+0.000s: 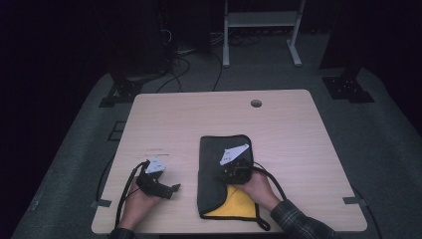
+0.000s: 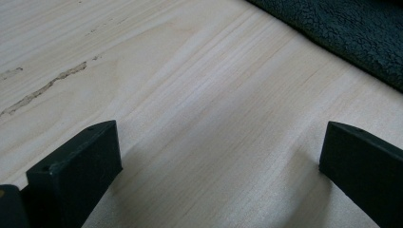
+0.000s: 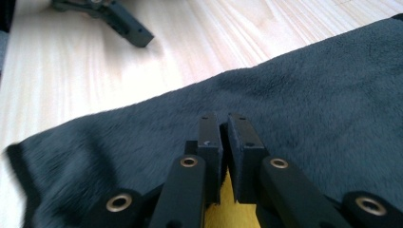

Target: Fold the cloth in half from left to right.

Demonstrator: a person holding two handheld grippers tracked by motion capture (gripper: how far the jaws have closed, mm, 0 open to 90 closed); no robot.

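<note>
A dark grey cloth (image 1: 224,147) with a yellow underside (image 1: 234,204) lies folded on the light wooden table (image 1: 199,114), near the front edge. My right gripper (image 1: 234,168) rests on its middle. In the right gripper view the jaws (image 3: 224,121) are pressed together on a fold of the cloth (image 3: 309,85), with yellow (image 3: 223,209) showing beneath them. My left gripper (image 1: 164,186) sits on bare wood left of the cloth, jaws wide apart (image 2: 218,142) with nothing between them. The cloth's edge (image 2: 347,33) shows at the upper right of the left gripper view.
A round cable hole (image 1: 256,103) sits near the table's far edge. Behind the table, a white frame (image 1: 261,25), cables (image 1: 179,64) and black stand bases (image 1: 348,87) rest on the grey floor. The left gripper (image 3: 114,19) also shows far off in the right gripper view.
</note>
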